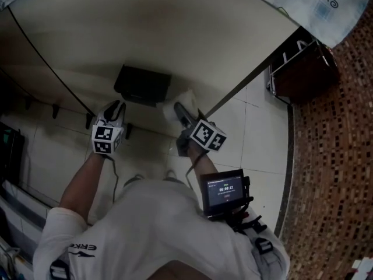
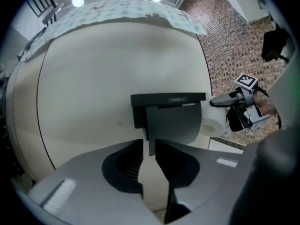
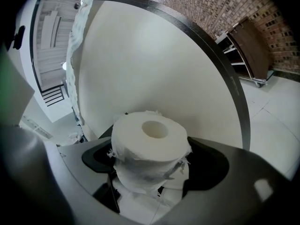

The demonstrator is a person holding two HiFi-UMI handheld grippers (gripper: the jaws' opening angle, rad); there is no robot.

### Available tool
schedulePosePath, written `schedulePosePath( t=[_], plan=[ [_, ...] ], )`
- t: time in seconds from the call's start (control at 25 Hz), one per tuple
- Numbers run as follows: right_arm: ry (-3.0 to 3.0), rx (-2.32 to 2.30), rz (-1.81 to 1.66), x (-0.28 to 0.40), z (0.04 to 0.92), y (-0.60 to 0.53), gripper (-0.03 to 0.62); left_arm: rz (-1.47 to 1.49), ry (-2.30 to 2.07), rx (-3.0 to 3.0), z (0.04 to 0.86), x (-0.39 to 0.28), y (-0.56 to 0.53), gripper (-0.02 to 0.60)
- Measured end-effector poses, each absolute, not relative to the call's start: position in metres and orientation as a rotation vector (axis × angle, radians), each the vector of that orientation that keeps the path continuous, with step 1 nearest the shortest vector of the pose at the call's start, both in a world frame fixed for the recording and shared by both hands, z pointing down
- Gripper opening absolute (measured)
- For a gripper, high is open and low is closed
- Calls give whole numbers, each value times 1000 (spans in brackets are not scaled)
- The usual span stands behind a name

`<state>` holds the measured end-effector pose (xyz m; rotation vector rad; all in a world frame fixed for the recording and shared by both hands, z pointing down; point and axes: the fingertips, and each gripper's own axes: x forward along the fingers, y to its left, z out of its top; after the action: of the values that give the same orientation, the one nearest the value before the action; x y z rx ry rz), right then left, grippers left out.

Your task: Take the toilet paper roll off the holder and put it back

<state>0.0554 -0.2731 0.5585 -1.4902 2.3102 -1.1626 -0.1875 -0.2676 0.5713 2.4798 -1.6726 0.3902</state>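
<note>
The black toilet paper holder is fixed to a cream wall panel; its flap hangs down. My right gripper is just right of the holder and is shut on the white toilet paper roll, whose core hole faces up in the right gripper view. The jaws squeeze the roll's ragged lower half. In the left gripper view the roll shows beside the holder's right edge, off the holder. My left gripper is below the holder's left side. Its jaws stand a narrow gap apart and hold nothing.
A dark metal-framed cart stands on the white tiled floor at the right. A brick-patterned surface runs along the right side. A small screen device hangs at the person's chest. A dark seam crosses the wall panel.
</note>
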Motion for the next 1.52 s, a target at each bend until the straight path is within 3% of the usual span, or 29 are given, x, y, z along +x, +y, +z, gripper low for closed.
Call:
schedulePosePath(
  t=[0.28, 0.52, 0.88, 1.16, 1.52],
  plan=[
    [2285, -1526, -1174, 59, 565, -273, 457, 462, -1449, 2562, 596, -176, -276, 184],
    [2273, -1554, -1182, 63, 569, -272, 457, 564, -1286, 2654, 613, -162, -286, 259],
    [2267, -1577, -1174, 67, 566, -272, 457, 651, -1228, 2735, 612, -147, -291, 261],
    [2244, -1559, -1201, 65, 570, -273, 457, 655, -1236, 2732, 611, -151, -284, 189],
    [2155, -1483, -1293, 60, 580, -275, 458, 700, -1157, 2738, 601, -151, -259, 187]
  ],
)
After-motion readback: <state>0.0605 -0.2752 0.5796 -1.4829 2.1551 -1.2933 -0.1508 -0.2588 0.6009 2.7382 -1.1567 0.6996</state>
